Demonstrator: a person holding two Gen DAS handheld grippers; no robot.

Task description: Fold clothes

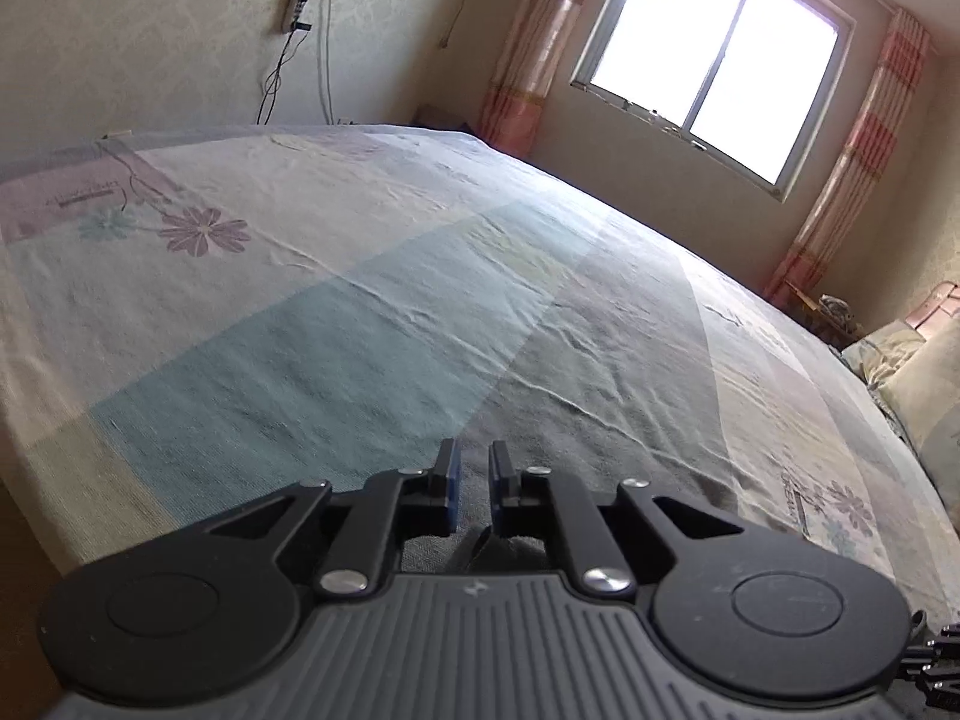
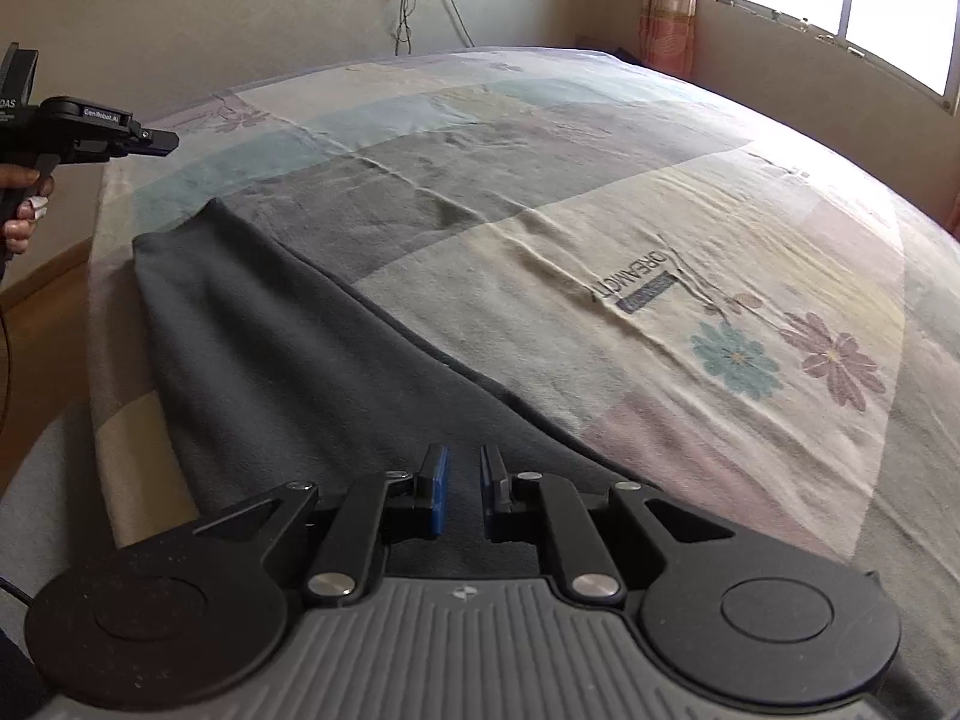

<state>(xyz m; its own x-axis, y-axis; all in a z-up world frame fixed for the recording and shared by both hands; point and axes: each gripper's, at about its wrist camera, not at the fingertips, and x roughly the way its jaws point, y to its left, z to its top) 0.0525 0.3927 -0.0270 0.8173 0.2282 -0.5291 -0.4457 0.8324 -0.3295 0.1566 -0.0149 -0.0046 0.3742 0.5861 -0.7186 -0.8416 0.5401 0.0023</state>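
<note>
We are holding the left gripper (image 1: 473, 483) low over the near edge of the bed (image 1: 420, 276), its blue pads standing a narrow gap apart with nothing pinched between them; a dark scrap of cloth shows just beneath the jaws at six o'clock, but we cannot tell whether it touches them. The right gripper (image 2: 462, 489) is likewise nearly closed yet empty, its pads parted by a slim gap, hovering directly above the grey garment (image 2: 288, 336).

That garment is lying flat on the patchwork bedsheet (image 2: 660, 228), running from the right gripper's six o'clock up toward ten o'clock, where its far end is reaching close to the bed's left edge. In the right wrist view the left gripper (image 2: 162, 142) is showing at nine o'clock, held by a hand (image 2: 21, 204), well apart from the cloth's far corner and above it.

We are judging that we are between folds: the garment looks smoothed into a long strip and neither gripper is grasping it. The next move calls for opening both jaws wider, lowering each to an end or edge of the strip, pinching only the top layer cleanly, then carrying it over in step so the fold lands square. The window (image 1: 714, 66) is glaring at one o'clock, washing out detail there.
</note>
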